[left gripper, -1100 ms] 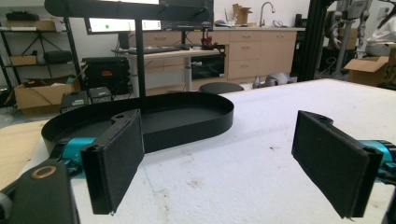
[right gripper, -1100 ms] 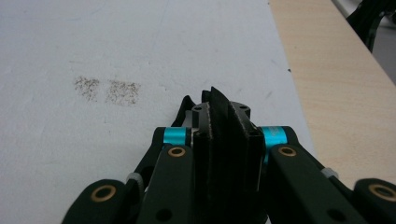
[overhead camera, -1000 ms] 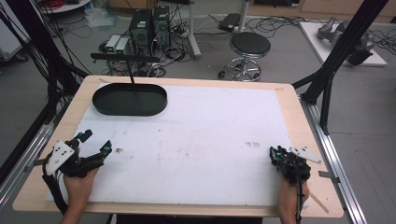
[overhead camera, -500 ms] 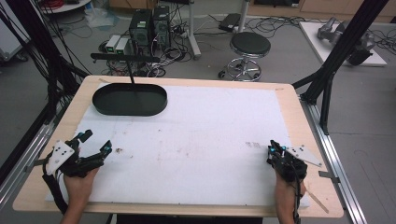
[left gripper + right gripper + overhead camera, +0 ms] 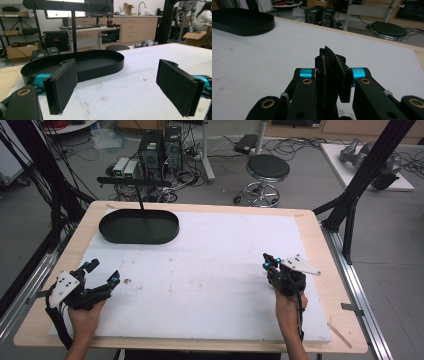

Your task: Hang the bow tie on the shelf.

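My left gripper [image 5: 102, 272] rests near the table's front left, held by a hand, its jaws spread wide with nothing between them. In the left gripper view the same gripper [image 5: 117, 85] shows two black pads far apart over the white sheet. My right gripper [image 5: 267, 262] is at the right side of the table, lifted a little, its jaws pressed together on nothing. The right gripper view shows that gripper [image 5: 332, 61] with both pads flat against each other. A black oval tray [image 5: 139, 236] lies empty at the back left.
A white foam sheet [image 5: 210, 270] covers most of the wooden table [image 5: 320, 285]. A black post [image 5: 141, 197] with a crossbar stands behind the tray. Beyond the far edge are a stool [image 5: 267, 169], computers [image 5: 160, 147] and cables on the floor.
My right gripper has moved forward and toward the table's middle, rising off the sheet. The left gripper has stayed where it was.
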Demonstrator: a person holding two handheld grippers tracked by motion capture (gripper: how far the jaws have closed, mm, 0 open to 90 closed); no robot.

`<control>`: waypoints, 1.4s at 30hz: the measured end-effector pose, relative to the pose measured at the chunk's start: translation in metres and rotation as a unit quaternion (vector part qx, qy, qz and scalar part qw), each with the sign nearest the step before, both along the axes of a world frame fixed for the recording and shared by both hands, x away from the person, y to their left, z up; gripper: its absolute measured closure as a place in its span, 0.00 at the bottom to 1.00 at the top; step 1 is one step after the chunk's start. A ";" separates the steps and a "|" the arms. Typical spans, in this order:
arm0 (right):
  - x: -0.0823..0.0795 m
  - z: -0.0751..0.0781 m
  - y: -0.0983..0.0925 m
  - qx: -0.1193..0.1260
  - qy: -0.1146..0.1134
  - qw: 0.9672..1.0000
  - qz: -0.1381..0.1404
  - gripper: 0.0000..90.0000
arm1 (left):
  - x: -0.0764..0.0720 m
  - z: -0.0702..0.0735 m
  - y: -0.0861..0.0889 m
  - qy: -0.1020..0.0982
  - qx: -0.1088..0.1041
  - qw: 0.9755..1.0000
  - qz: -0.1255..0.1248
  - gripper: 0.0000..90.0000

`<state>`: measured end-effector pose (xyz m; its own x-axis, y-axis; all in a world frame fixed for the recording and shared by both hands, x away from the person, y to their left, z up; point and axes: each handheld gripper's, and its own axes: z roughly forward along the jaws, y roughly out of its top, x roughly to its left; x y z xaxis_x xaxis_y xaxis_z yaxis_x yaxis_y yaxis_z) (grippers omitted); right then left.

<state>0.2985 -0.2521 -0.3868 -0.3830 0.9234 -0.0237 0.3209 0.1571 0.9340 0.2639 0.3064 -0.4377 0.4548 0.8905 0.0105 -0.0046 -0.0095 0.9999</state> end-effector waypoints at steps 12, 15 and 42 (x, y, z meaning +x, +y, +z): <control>0.031 0.029 0.038 0.005 0.004 0.997 0.072 0.90 | 0.000 0.000 0.000 -0.002 -0.004 1.000 -0.002 0.19; 0.038 0.034 0.048 0.004 0.004 0.996 0.092 0.90 | 0.000 0.000 0.000 -0.003 -0.004 1.000 -0.002 0.19; 0.106 0.065 0.129 0.010 -0.014 0.972 0.235 0.89 | 0.001 0.000 0.000 -0.003 -0.004 1.000 -0.004 0.19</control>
<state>0.4044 -0.1231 -0.3216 -0.7620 0.6471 -0.0235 0.1933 0.2619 0.9456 0.2653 0.3067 -0.4376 0.4617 0.8870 0.0055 -0.0102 -0.0009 0.9999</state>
